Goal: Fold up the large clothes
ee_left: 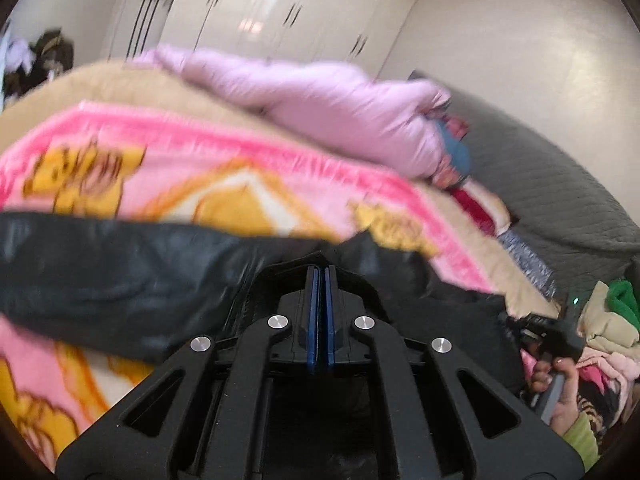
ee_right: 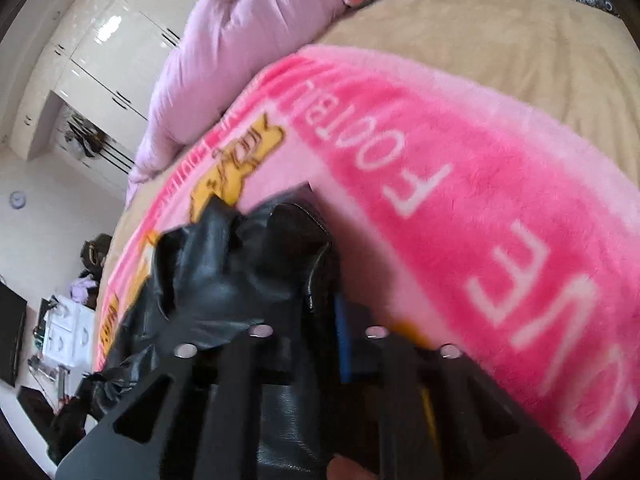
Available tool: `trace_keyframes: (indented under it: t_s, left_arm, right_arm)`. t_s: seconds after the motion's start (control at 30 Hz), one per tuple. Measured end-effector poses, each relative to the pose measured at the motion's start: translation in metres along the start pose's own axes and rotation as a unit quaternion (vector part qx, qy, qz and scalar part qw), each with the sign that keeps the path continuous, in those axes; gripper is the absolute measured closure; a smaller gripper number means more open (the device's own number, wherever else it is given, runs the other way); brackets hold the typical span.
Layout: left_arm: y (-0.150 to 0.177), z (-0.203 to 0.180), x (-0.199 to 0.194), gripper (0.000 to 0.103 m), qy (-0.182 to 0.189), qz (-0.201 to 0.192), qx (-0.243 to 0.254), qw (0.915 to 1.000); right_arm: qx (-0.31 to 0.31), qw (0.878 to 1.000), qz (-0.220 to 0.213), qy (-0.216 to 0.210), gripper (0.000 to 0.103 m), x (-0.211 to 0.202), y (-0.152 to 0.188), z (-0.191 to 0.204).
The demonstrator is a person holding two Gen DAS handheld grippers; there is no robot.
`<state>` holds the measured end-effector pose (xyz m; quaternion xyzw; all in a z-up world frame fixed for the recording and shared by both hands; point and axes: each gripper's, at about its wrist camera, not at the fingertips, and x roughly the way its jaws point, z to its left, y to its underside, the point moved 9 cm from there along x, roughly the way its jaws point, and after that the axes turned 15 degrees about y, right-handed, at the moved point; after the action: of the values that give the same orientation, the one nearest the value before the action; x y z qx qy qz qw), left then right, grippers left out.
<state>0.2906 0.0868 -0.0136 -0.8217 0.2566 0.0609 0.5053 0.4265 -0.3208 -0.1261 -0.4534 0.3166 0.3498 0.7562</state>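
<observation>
Bed under pink blanket (white wardrobe behind); both tools clamp black jacket.

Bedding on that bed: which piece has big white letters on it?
The pink fleece blanket, spread under the black leather garment. It carries white lettering and yellow cartoon figures; the lilac quilt and beige cover are plain.

White capital letters run along the deep pink band of the fluffy pink blanket, to the right of the right claw and beyond it. They stand upside down. "T" and "E" read clearly nearest the claw; farther off, "OOTBELL" or similar. The remaining letters are too blurred to read.
</observation>
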Motion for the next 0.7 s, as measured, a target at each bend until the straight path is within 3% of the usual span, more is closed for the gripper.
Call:
trace_keyframes:
  t_s: [0.07, 0.17, 0.23, 0.3, 0.37, 0.47, 0.5, 0.6, 0.63, 0.67, 0.7]
  left_arm:
    - [-0.003, -0.003, 0.004, 0.103, 0.011, -0.005, 0.017, 0.9998]
    - [0.016, 0.024, 0.028, 0.103, -0.032, 0.036, 0.018, 0.9987]
    - [0.043, 0.055, 0.045, 0.102, -0.064, 0.091, -0.024, 0.9935]
    - [0.062, 0.079, 0.05, 0.1, -0.063, 0.112, -0.087, 0.9879]
    - [0.065, 0.1, 0.041, 0.102, -0.099, 0.11, -0.108, 0.9831]
    - [0.061, 0.103, 0.026, 0.103, -0.089, 0.096, -0.118, 0.9843]
    - [0.057, 0.1, 0.02, 0.103, -0.094, 0.091, -0.106, 0.9857]
    - [0.04, 0.081, 0.001, 0.103, -0.097, 0.06, -0.07, 0.991]
    - [0.033, 0.071, -0.004, 0.103, -0.096, 0.05, -0.054, 0.9926]
    - [0.026, 0.059, -0.007, 0.102, -0.096, 0.046, -0.034, 0.9937]
    - [0.021, 0.05, -0.007, 0.094, -0.092, 0.044, -0.02, 0.9946]
  right_arm:
    - [0.038, 0.999, -0.019, -0.02, 0.094, -0.008, -0.009, -0.009]
    - [0.045, 0.998, -0.035, 0.014, 0.094, -0.001, -0.012, -0.023]
    - [0.033, 0.998, -0.026, 0.045, 0.093, 0.01, -0.006, -0.026]
    - [0.016, 0.997, -0.034, 0.063, 0.092, 0.012, -0.004, -0.024]
    - [0.002, 0.997, -0.042, 0.072, 0.09, 0.006, -0.004, -0.02]
    - [-0.012, 0.994, -0.051, 0.097, 0.083, 0.0, -0.005, -0.022]
    - [-0.017, 0.993, -0.056, 0.104, 0.078, -0.003, -0.006, -0.021]
    - [-0.055, 0.988, -0.087, 0.113, 0.078, -0.024, -0.006, -0.012]
    - [-0.069, 0.986, -0.099, 0.114, 0.071, -0.032, -0.007, -0.007]
    - [-0.086, 0.983, -0.114, 0.115, 0.067, -0.042, -0.006, -0.001]
    - [-0.098, 0.981, -0.124, 0.115, 0.064, -0.049, -0.005, 0.004]
